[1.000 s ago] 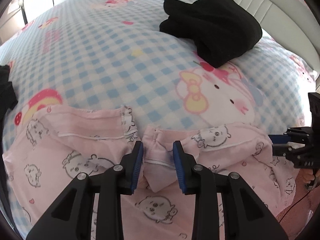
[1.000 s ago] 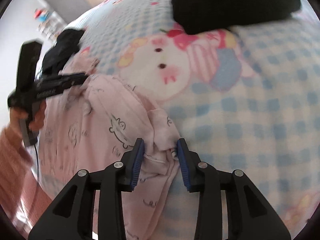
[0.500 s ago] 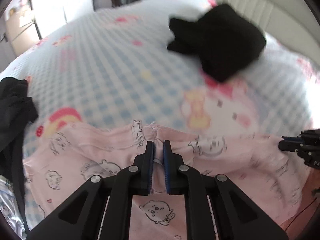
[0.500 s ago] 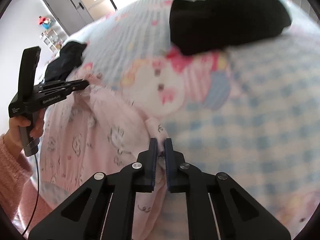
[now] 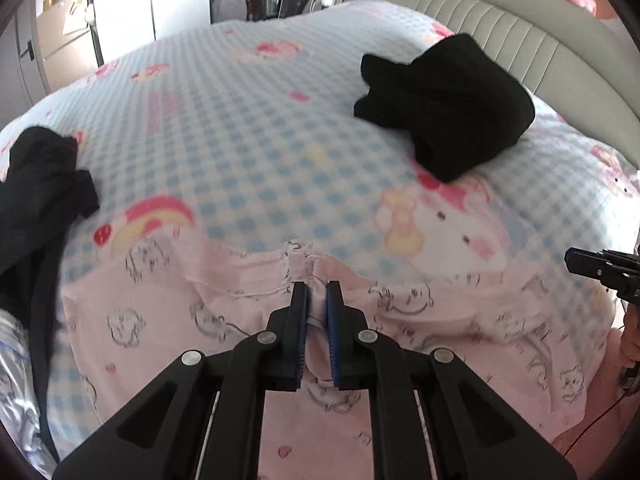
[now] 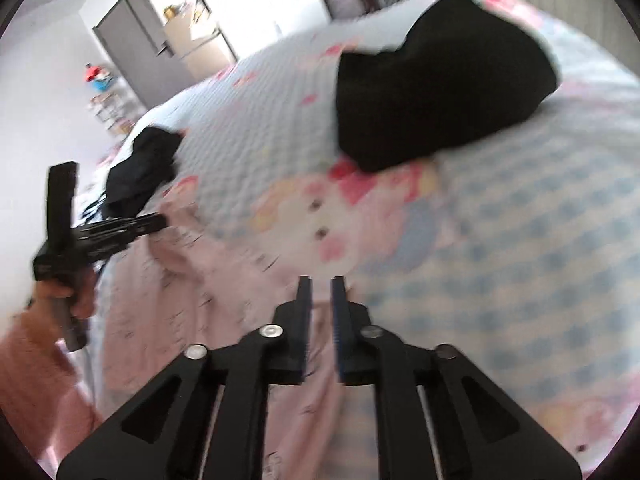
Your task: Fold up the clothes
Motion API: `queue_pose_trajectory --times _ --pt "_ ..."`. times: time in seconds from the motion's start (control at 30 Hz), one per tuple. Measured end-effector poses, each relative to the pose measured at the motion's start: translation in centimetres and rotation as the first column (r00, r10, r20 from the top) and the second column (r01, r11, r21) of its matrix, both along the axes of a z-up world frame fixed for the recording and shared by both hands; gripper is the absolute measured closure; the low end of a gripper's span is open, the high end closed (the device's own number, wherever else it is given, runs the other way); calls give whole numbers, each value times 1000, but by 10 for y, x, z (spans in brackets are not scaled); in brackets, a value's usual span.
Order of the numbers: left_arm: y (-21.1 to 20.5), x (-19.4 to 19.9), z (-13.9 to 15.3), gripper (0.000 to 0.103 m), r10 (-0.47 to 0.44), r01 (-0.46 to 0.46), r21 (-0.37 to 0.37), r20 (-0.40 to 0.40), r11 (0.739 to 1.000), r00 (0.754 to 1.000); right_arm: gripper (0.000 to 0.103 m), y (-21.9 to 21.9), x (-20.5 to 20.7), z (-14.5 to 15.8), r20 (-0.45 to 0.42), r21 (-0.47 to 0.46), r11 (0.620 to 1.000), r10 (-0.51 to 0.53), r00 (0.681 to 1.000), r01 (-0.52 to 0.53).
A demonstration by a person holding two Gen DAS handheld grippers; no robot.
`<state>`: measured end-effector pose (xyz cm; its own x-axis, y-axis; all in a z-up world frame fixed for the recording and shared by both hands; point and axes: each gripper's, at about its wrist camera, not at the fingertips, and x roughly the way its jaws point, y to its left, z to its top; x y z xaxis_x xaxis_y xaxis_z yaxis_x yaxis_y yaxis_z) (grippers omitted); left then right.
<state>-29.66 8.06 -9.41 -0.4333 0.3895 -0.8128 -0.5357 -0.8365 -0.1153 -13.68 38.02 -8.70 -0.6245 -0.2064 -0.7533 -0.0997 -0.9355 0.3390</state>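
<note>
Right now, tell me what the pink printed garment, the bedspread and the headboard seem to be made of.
Pink printed garment: thin, soft matte woven or knit cloth, likely cotton; it wrinkles and bunches where the left gripper pinches it.
Bedspread: plush, fleece-like fabric with a dimpled check texture, no sheen.
Headboard: padded upholstery with stitched vertical channels and a smooth, faint sheen, possibly faux leather.

The bedspread (image 5: pixel 248 128) is a blue-and-white check with pink cartoon cats and a rainbow at 9 o'clock. The garment (image 5: pixel 168 320) is pale pink, printed with small outlined bears. The folded clothes (image 5: pixel 452 104) at 1 o'clock are plain black; the tongs (image 5: pixel 317 292) are black with blue pads.
</note>
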Motion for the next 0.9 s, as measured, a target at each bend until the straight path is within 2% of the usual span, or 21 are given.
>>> queue_pose_trajectory --times 0.03,0.07,0.1,0.23,0.33,0.4,0.5,0.57,0.63,0.73,0.83,0.9 --pt "-4 2 -3 93 13 -13 15 13 1000 1000 66 -4 -2 -2 7 18 1000 12 1000 -12" --pt "-8 5 -6 93 24 -24 24 23 999 999 62 -8 -4 -4 14 35 999 24 1000 -25" --pt "-12 7 -9 93 35 -36 29 31 999 999 62 -13 -7 -7 25 56 998 35 999 -36" --pt "-24 18 -25 93 70 -72 41 62 997 996 63 -33 -14 -19 76 43 989 136 988 -140" --pt "-30 22 -37 93 83 -88 53 90 995 993 63 -50 -19 -31 114 136 975 161 980 -176" --pt "-30 21 -40 93 86 -92 56 95 994 992 63 -51 -27 -43 132 106 977 170 977 -184" --pt "-30 21 -40 93 84 -89 52 93 995 992 72 -47 -34 -62 198 43 984 163 967 -174" --pt "-29 21 -40 93 73 -76 41 87 996 994 77 -43 -29 -62 191 -10 985 168 967 -169" --pt "-30 21 -41 93 67 -71 42 90 997 994 77 -34 -23 -60 178 -78 986 161 971 -150" --pt "-32 19 -43 90 72 -78 52 106 996 992 77 -8 -13 -56 162 -165 985 85 983 -58" --pt "-30 19 -45 90 82 -87 42 115 995 990 77 -4 -19 -59 180 -153 988 64 982 -36" --pt "-28 20 -47 90 83 -87 30 112 996 990 77 -10 -26 -58 192 -99 994 69 979 -50"
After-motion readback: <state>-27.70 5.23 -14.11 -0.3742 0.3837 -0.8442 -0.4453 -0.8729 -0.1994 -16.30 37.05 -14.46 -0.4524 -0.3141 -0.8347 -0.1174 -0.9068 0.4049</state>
